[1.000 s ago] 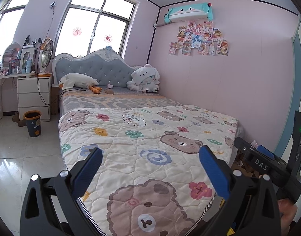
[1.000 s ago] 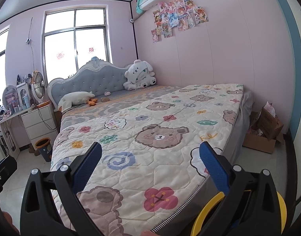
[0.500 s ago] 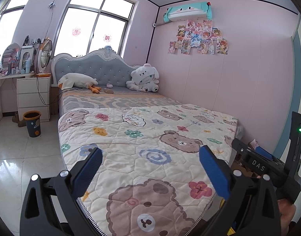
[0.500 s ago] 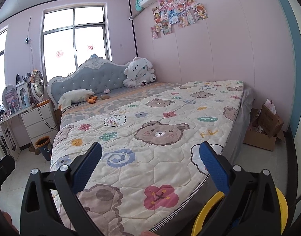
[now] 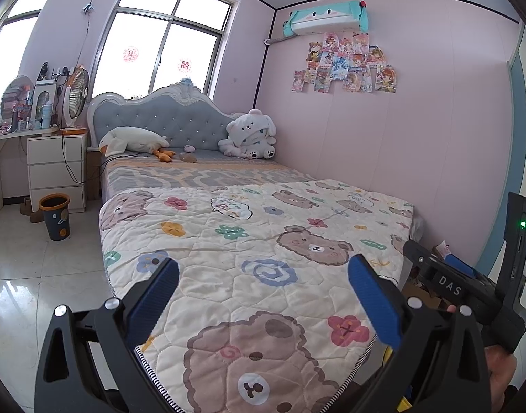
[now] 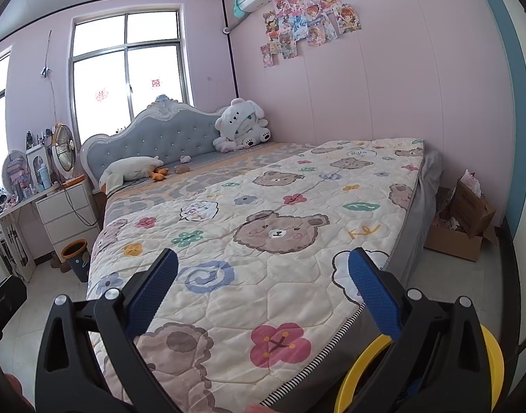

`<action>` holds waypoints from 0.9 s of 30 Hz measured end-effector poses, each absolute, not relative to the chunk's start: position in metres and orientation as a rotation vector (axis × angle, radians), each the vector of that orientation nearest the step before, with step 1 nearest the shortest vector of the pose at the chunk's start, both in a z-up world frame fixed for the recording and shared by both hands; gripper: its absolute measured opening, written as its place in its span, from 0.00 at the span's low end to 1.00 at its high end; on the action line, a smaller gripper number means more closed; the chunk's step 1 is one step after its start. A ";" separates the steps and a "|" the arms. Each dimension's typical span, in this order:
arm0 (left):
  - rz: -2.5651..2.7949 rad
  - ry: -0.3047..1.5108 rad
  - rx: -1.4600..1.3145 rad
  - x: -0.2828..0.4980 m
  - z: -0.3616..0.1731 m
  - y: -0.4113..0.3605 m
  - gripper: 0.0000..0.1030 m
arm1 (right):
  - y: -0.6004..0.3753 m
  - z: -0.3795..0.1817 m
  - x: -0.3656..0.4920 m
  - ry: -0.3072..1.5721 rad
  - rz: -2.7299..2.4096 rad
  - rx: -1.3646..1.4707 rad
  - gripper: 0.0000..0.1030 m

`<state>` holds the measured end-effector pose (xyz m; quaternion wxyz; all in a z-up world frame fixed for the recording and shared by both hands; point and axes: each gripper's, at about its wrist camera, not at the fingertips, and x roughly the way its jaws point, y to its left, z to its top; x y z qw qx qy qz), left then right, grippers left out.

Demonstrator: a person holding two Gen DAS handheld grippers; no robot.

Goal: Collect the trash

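Trash is hard to pick out on the bed (image 5: 263, 247) itself; the likeliest pieces are seen far up at the headboard end, where a small brownish lump (image 5: 188, 158) and a smaller pinkish scrap (image 5: 189, 148) lie on the grey sheet between the goose plush (image 5: 132, 141) and the white plush dog (image 5: 249, 134), though whether they are rubbish or toys cannot be told. From the left gripper (image 5: 263, 296) that spot lies at about 11 o'clock, well apart, across the whole length of the quilt; from the right gripper (image 6: 263, 289) it lies at about 10 o'clock, equally far. Neither tool is judged clearly nearer, and a walk along the bedside is thought necessary before any reach. Both grippers are spread wide with nothing between the blue pads (image 5: 373, 306). Two containers are shown: a dark waste bin (image 5: 54, 215) with an orange rim stands on the floor at 9 o'clock by the white drawers (image 5: 56, 172), its inside too dark to judge; an open cardboard box (image 6: 462, 220) sits at the foot corner at 3 o'clock in the right view, with crumpled paper or wrappers seen inside. A yellow round object (image 6: 359, 371) is glimpsed under the right gripper; what it is cannot be told.
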<state>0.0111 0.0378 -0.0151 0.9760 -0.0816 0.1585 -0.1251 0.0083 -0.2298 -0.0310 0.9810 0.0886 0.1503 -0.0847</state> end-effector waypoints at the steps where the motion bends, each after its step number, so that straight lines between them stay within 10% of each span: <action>1: -0.252 0.319 -0.166 0.011 -0.015 0.038 0.92 | -0.230 -0.031 0.008 0.304 -0.171 0.178 0.92; 27: -0.263 0.340 -0.166 0.015 -0.019 0.037 0.92 | -0.230 -0.034 0.009 0.317 -0.181 0.190 0.92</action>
